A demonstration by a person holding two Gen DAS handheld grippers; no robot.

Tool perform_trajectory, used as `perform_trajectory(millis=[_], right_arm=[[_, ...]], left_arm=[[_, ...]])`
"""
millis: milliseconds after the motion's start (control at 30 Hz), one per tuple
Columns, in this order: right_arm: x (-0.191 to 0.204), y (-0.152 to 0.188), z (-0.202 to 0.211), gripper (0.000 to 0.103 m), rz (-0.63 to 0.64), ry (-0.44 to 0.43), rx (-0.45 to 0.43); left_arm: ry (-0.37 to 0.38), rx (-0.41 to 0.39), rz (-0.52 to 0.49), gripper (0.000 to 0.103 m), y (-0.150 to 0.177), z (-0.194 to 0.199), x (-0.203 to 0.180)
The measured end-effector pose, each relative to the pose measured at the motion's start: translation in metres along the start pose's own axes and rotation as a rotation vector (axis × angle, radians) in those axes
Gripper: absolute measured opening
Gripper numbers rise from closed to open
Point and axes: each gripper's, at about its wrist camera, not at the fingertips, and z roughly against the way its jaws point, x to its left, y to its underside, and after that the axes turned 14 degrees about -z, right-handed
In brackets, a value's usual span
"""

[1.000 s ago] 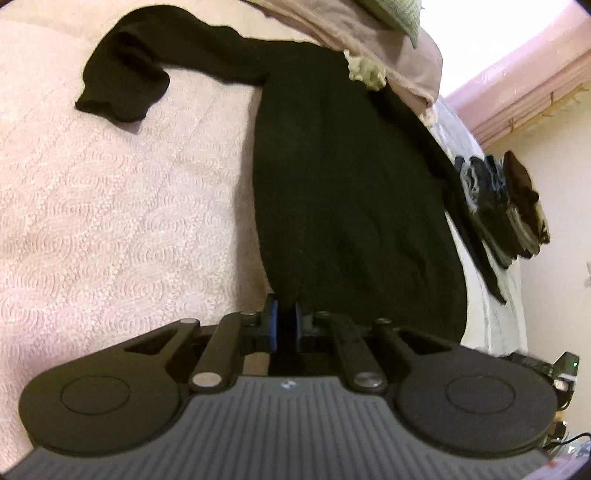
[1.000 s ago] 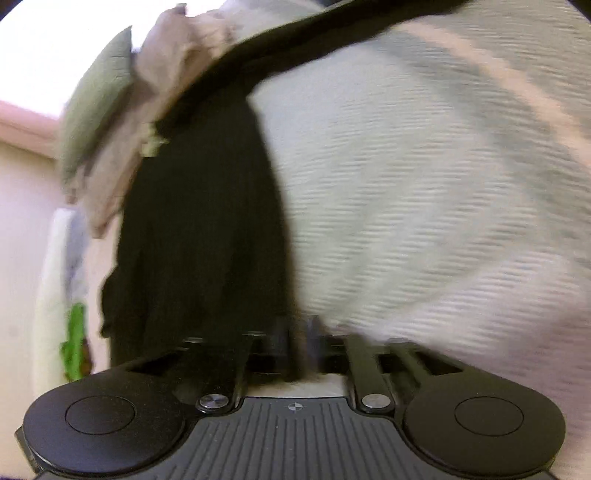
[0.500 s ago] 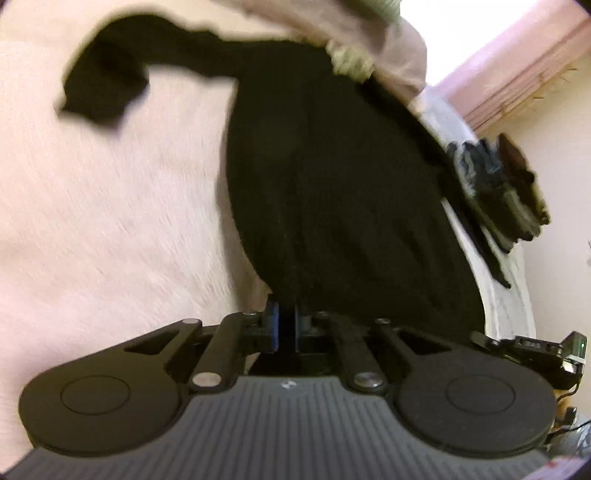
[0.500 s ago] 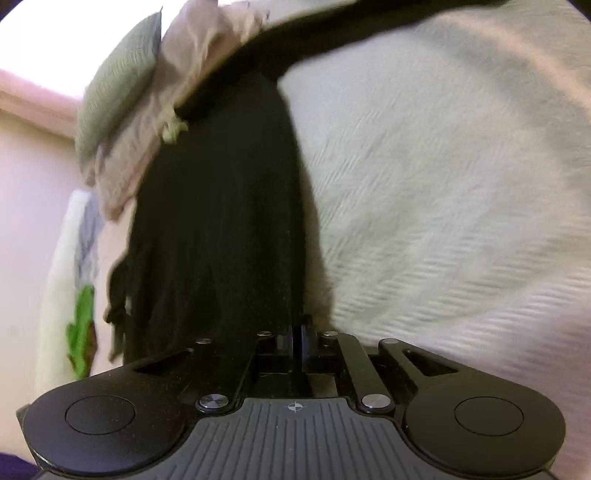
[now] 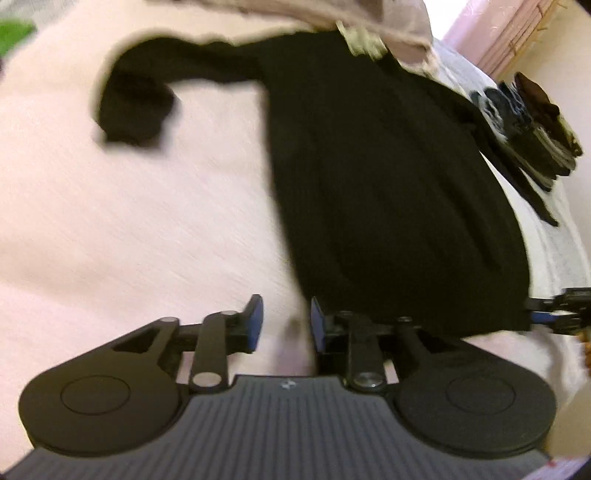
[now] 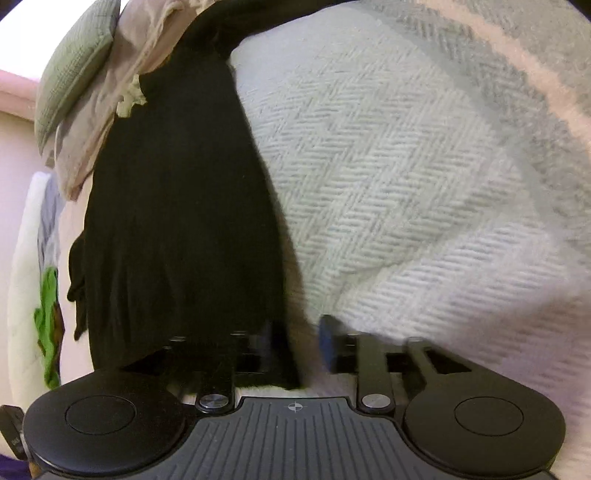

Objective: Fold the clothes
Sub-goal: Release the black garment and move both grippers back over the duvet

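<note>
The blue-padded fingers of the left gripper are spreading apart over bare pink quilted bedspread, nothing between them. The right gripper is also opening, the hem corner of the long black ribbed knit garment lying loose between its jaws. Beyond, one sleeve stretches left; folded dark clothes sit far right.

You are in a home bedroom. A pale pink quilted bedspread fills your left view, with rumpled beige bedding at twelve o'clock. A stack of folded clothes sits at two o'clock. In your right view a green pillow lies at eleven o'clock, a herringbone blanket toward two.
</note>
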Motion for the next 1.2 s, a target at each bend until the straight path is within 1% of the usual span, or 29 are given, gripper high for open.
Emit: perform_trajectory(millis=[33,100,133,167,200,233,267,300,333,367,400,433,467,500,533,567,667,700,800,833,867,933,1000,1033,1067,1100,1133,1167,1200], right_arm=[[-0.001,-0.002,0.008,0.040,-0.019,0.013,-0.015],[0.000,-0.005,0.015,0.044,-0.060,0.032,-0.051],[0.002,-0.007,0.016,0.046,-0.076,0.038,-0.066],[0.003,-0.009,0.014,0.046,-0.096,0.049,-0.082],[0.000,-0.011,0.012,0.047,-0.122,0.062,-0.089],[0.001,-0.012,0.007,0.047,-0.146,0.071,-0.093],[0.004,-0.013,0.004,0.047,-0.162,0.078,-0.103],[0.007,-0.013,0.001,0.047,-0.171,0.085,-0.117],[0.008,-0.011,0.000,0.047,-0.177,0.094,-0.130],[0.009,-0.009,-0.001,0.047,-0.184,0.104,-0.141],[0.009,-0.008,-0.001,0.047,-0.193,0.115,-0.152],[0.009,-0.006,-0.001,0.047,-0.206,0.122,-0.163],[0.005,-0.004,-0.001,0.047,-0.219,0.126,-0.172],[0.005,-0.003,0.000,0.047,-0.233,0.133,-0.182],[0.006,-0.002,-0.001,0.047,-0.242,0.141,-0.189],[0.008,-0.001,-0.002,0.047,-0.246,0.154,-0.196],[0.017,0.001,-0.006,0.047,-0.234,0.199,-0.211],[0.021,0.001,-0.009,0.047,-0.230,0.213,-0.218],[0.027,0.005,-0.012,0.047,-0.231,0.236,-0.241],[0.027,0.007,-0.012,0.047,-0.234,0.240,-0.250],[0.026,0.008,-0.011,0.047,-0.235,0.242,-0.256],[0.021,0.010,-0.010,0.048,-0.227,0.244,-0.260],[0.020,0.008,-0.009,0.048,-0.219,0.237,-0.246],[0.018,0.007,-0.007,0.048,-0.217,0.228,-0.235],[0.016,0.005,-0.003,0.048,-0.214,0.214,-0.221],[0.012,0.002,0.002,0.048,-0.211,0.197,-0.211],[0.008,-0.002,0.010,0.048,-0.207,0.189,-0.220],[0.002,-0.006,0.019,0.048,-0.209,0.189,-0.244],[-0.005,-0.011,0.030,0.048,-0.220,0.193,-0.282]], left_arm=[[-0.049,-0.013,-0.017,0.032,-0.007,0.009,0.011],[-0.158,-0.040,-0.090,0.044,-0.025,0.013,0.029],[-0.213,-0.052,-0.135,0.048,-0.035,0.007,0.038],[-0.246,-0.059,-0.150,0.055,-0.046,-0.001,0.051],[-0.238,-0.065,-0.112,0.063,-0.058,-0.011,0.064],[-0.208,-0.068,-0.028,0.065,-0.066,-0.021,0.084],[-0.174,-0.069,0.085,0.066,-0.073,-0.030,0.105],[-0.132,-0.072,0.223,0.066,-0.078,-0.040,0.129],[-0.091,-0.092,0.356,0.064,-0.079,-0.048,0.150],[-0.035,-0.142,0.504,0.059,-0.077,-0.054,0.169],[0.011,-0.185,0.606,0.035,-0.076,-0.058,0.180],[0.051,-0.217,0.680,0.018,-0.076,-0.061,0.190],[0.069,-0.224,0.722,0.001,-0.078,-0.062,0.200],[0.059,-0.219,0.709,0.001,-0.084,-0.060,0.206],[0.035,-0.211,0.642,0.001,-0.093,-0.054,0.210],[-0.006,-0.207,0.557,0.001,-0.101,-0.045,0.211],[-0.173,-0.187,0.238,0.001,-0.121,-0.006,0.230],[-0.222,-0.173,0.167,0.001,-0.126,0.002,0.241],[-0.376,-0.080,-0.048,0.001,-0.135,0.005,0.278],[-0.399,-0.047,-0.078,0.001,-0.134,0.001,0.294],[-0.407,-0.015,-0.077,0.002,-0.134,-0.009,0.307],[-0.397,0.039,-0.061,0.004,-0.131,-0.034,0.324],[-0.434,0.119,-0.031,0.014,-0.121,-0.056,0.331],[-0.458,0.136,-0.007,0.017,-0.113,-0.056,0.334],[-0.475,0.125,0.031,0.020,-0.110,-0.055,0.334],[-0.494,0.117,0.078,0.027,-0.108,-0.049,0.334],[-0.513,0.114,0.125,0.032,-0.106,-0.041,0.334],[-0.540,0.112,0.178,0.038,-0.105,-0.035,0.333],[-0.564,0.112,0.223,0.038,-0.103,-0.027,0.329]])
